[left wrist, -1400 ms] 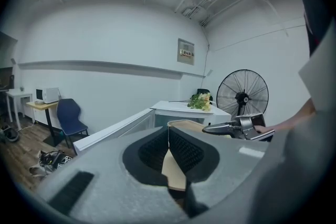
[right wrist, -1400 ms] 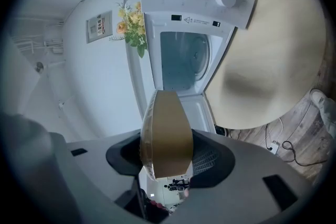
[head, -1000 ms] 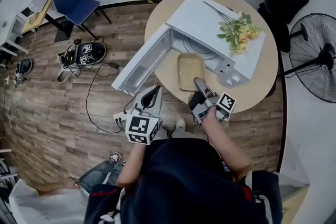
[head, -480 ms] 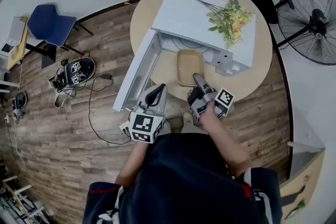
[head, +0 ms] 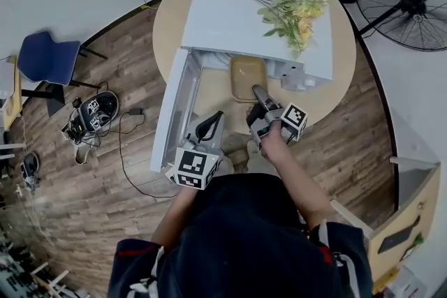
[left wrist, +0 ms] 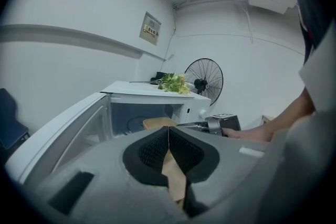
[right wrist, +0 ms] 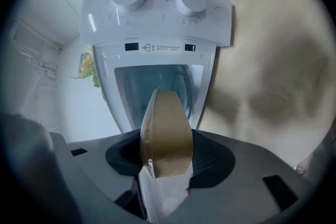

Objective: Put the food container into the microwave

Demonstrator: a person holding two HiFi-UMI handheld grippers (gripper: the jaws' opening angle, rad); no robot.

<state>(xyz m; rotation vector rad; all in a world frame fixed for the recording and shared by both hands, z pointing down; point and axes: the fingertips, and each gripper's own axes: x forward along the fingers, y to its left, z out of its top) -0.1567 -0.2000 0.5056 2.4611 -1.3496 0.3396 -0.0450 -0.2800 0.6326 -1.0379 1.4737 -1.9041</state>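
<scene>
The person is standing at a round counter (head: 171, 24) on which a white microwave (head: 237, 17) is lying with its door (head: 173, 112) swung fully open to the left and a bunch of flowers (head: 293, 14) on its top. The right gripper (head: 257, 95) is holding the food container (head: 248, 75), a shallow tan dish, by its near rim; in the right gripper view the fingers are pinching this rim between them, and the dish is pointing straight at the open cavity. In the head view the far end of the food container is disappearing under the front edge of the microwave, while the near end is showing outside, above the counter. So, to my judgement, the task is about half done: the door is open and the dish is entering the mouth, but it is not yet set down inside and not released. What is left is pushing it further in, lowering it onto the glass plate and opening the fingers. The left gripper (head: 209, 128) is hanging low beside the door, its fingers pressed together on nothing, taking no part.
</scene>
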